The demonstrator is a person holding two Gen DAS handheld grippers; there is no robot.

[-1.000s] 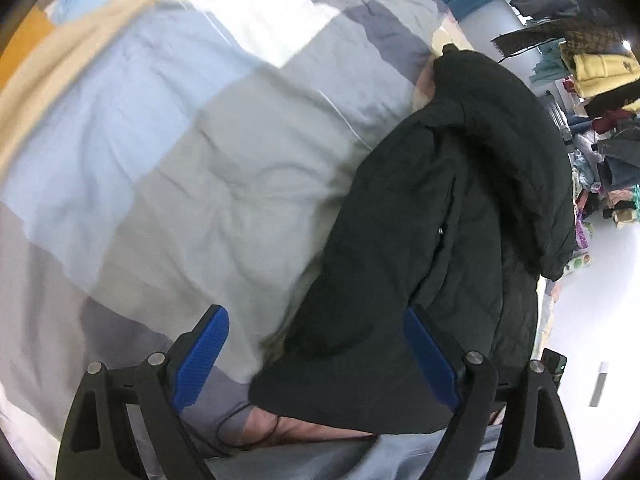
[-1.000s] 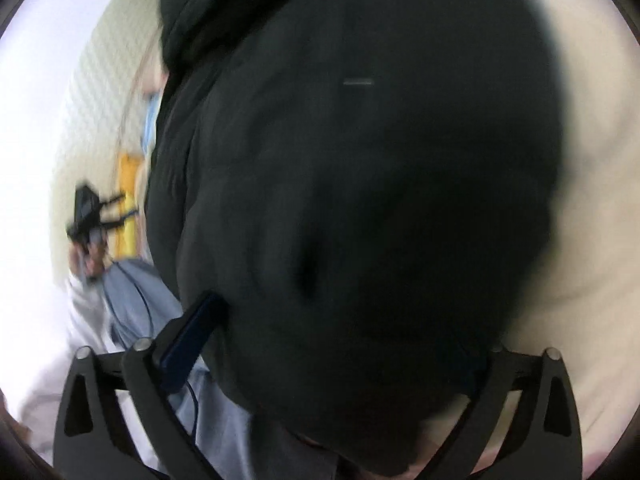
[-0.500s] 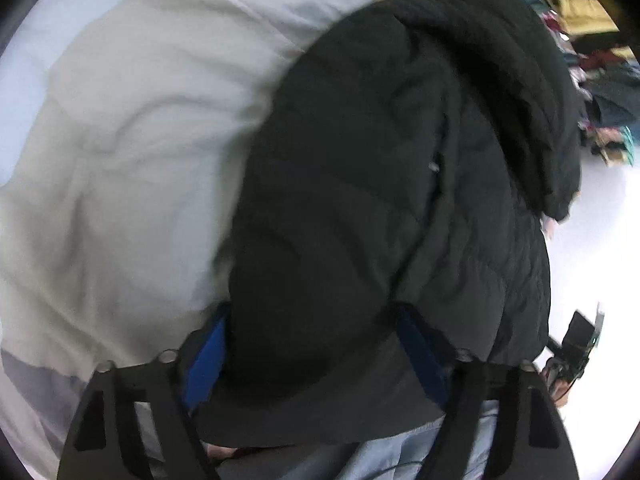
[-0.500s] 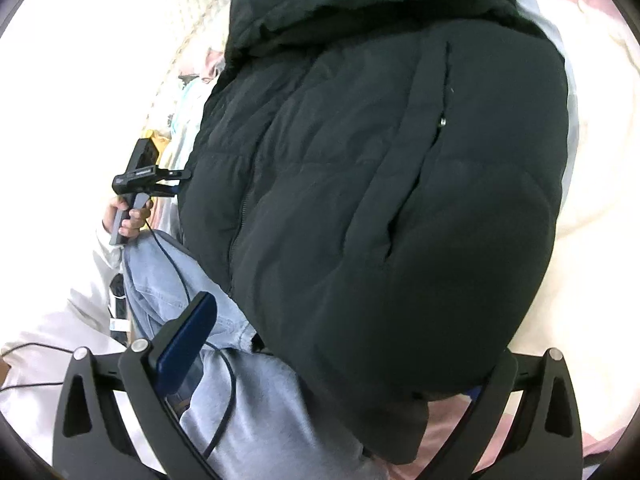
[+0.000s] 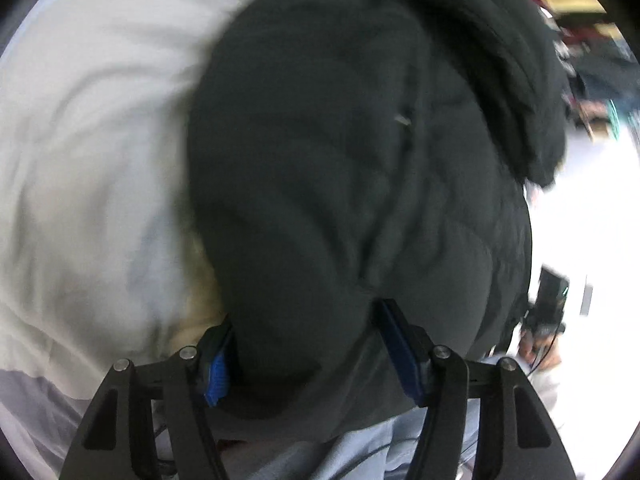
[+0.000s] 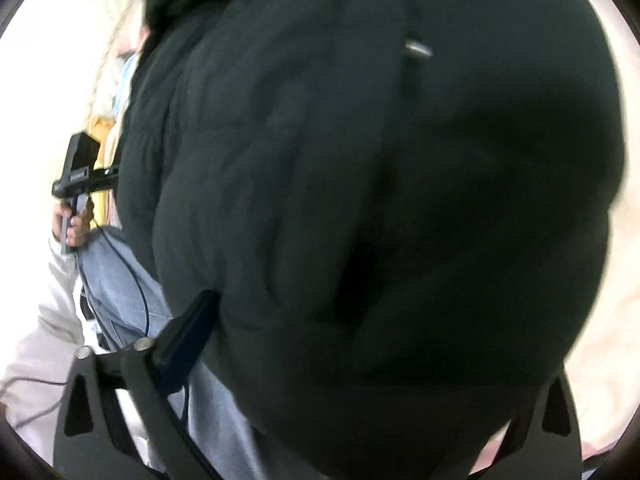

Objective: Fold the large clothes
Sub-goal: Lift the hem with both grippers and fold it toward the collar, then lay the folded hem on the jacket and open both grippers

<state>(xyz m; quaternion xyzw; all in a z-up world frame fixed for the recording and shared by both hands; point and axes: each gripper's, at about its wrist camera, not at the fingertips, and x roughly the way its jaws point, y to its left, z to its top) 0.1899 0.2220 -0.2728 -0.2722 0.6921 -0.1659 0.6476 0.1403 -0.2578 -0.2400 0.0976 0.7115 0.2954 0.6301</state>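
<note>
- The black puffer jacket (image 5: 360, 160) fills most of both my views: dark, matte, quilted into soft padded channels, bulging and creased rather than flat
- Its hood (image 5: 512, 60) is bunched along the far upper right edge in my left view, and a small silver zipper pull (image 6: 418, 49) shows beside a seam
- It lies on a pale grey-white bedsheet (image 5: 88, 168), which is rumpled and spreads out to the left of it; the near hem hangs toward me over light blue jeans (image 6: 116, 280)
- My left gripper (image 5: 304, 344) is closing its jaws, with a thick fold of the jacket's near edge between the blue pads (image 5: 396, 344), which already touch the fabric on both sides
- My right gripper (image 6: 360, 360) is closing too; the jacket bulges between its fingers, the left pad (image 6: 188, 332) just beside the fabric, the right one buried under it, so I cannot tell if it grips
- The person's hand (image 6: 74, 224) holds my left gripper's handle beside the jeans, a cable trailing down
</note>
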